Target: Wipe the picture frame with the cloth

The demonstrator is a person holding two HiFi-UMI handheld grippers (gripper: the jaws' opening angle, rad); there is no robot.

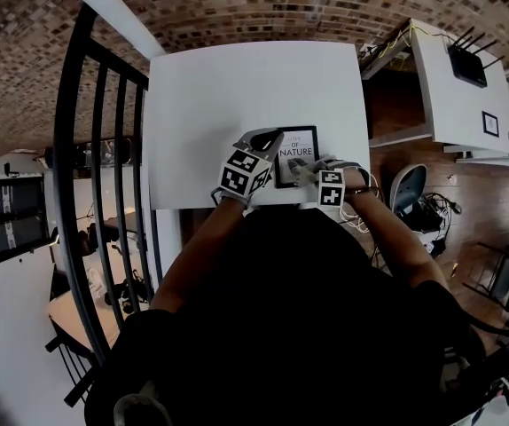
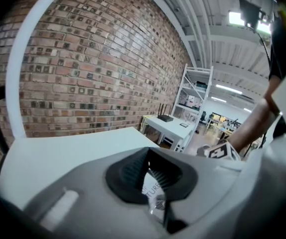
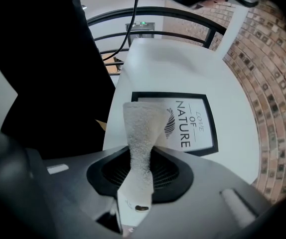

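A black picture frame (image 1: pixel 300 145) with a white print reading "LOVE OF NATURE" lies flat near the front edge of the white table (image 1: pixel 237 87). My left gripper (image 1: pixel 266 142) is at its left side, shut on the frame's edge; part of the print (image 2: pixel 153 189) shows between the jaws. My right gripper (image 1: pixel 307 172) is shut on a pale grey cloth (image 3: pixel 142 133). The cloth sticks out forward and its end hangs over the frame's (image 3: pixel 193 123) near corner, hiding part of the leaf picture.
A black railing (image 1: pixel 104 149) runs along the table's left side. To the right stand a white desk (image 1: pixel 454 87) with a router, a chair (image 1: pixel 407 189) and loose cables on the wooden floor. A brick wall (image 2: pixel 83 73) is behind the table.
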